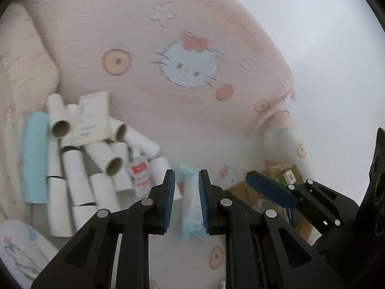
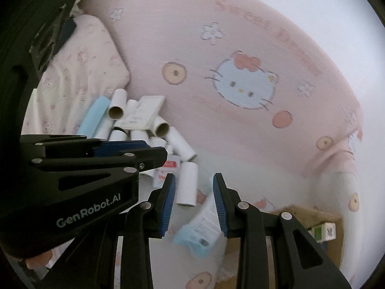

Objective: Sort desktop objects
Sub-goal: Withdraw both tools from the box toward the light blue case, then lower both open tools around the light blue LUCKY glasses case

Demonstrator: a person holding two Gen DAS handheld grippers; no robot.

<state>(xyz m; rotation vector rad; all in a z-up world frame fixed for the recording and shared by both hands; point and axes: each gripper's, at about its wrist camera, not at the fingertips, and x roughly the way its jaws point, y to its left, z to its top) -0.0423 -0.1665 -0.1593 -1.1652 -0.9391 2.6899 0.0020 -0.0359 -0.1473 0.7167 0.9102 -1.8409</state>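
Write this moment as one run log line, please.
left tongs: open, around light-blue packet | right tongs: open, empty, above same packet | paper tubes pile: untouched | cardboard box: right side

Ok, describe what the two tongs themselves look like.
Both tongs, left and right, are matte black plastic with angular cut-outs, round silver rivets at the joints and ribbed blue pads inside the fingers. One body carries white GenRobot.AI lettering. No cables or sleeves visible.

Pink cat-print blanket (image 1: 149,24); white paper tubes (image 1: 79,175); pale-blue packet (image 2: 199,231)
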